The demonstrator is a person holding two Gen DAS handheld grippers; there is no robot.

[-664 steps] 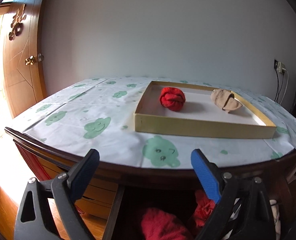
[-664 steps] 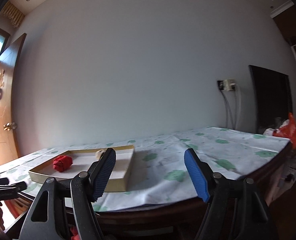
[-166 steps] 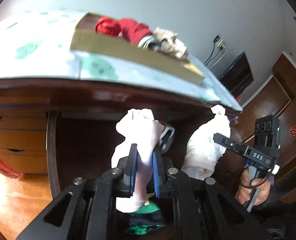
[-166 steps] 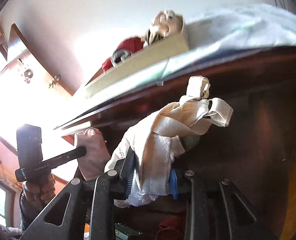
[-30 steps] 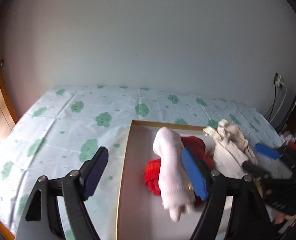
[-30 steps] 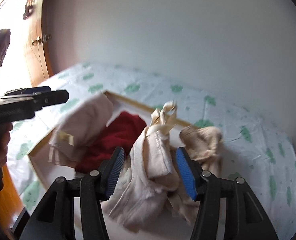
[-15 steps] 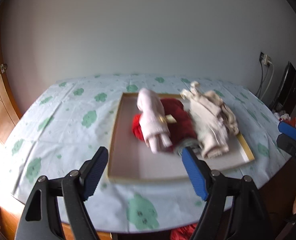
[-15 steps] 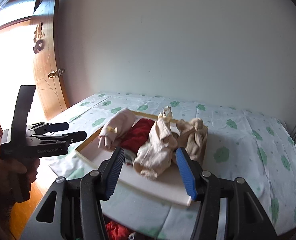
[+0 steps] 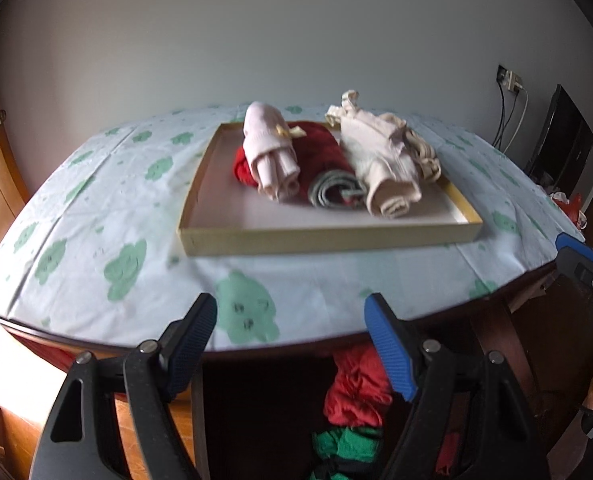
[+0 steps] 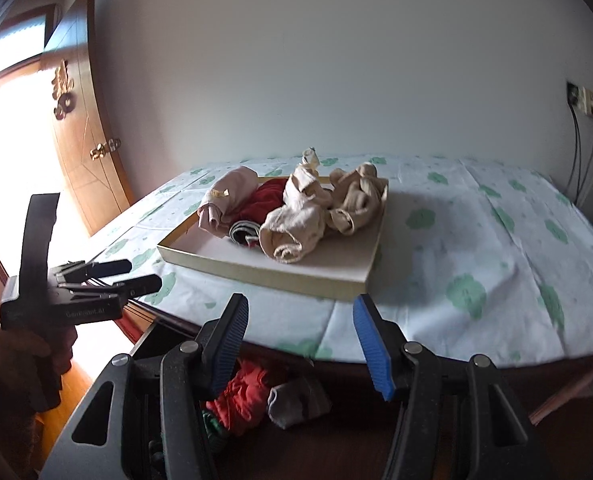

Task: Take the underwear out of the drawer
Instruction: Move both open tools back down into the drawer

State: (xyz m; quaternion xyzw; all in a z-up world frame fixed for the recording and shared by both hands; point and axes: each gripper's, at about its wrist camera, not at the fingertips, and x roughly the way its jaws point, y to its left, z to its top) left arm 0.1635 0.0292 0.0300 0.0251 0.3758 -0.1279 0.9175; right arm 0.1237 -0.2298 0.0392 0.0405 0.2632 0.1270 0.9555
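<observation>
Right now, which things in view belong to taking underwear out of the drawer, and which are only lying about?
Belong to the job:
- left hand-held gripper, open
- right hand-held gripper, open
- open drawer
- red garment in the drawer
- tray
- pink roll
- cream bundle

Only lying about:
- tablecloth
- door
- wall socket

Dark wooden table [image 9: 28, 334], rounded front edge, covered by a pale cloth printed with green smiling cloud shapes [image 9: 128, 264]. Cloth lies flat over the top, fold creases visible, hem reaching the table edge. One item directly on the cloth: a shallow rectangular cardboard tray with tan walls and white floor [image 9: 328, 236], set near the middle, well back from the front edge. Same tray in right wrist view [image 10: 256, 272], angled
</observation>
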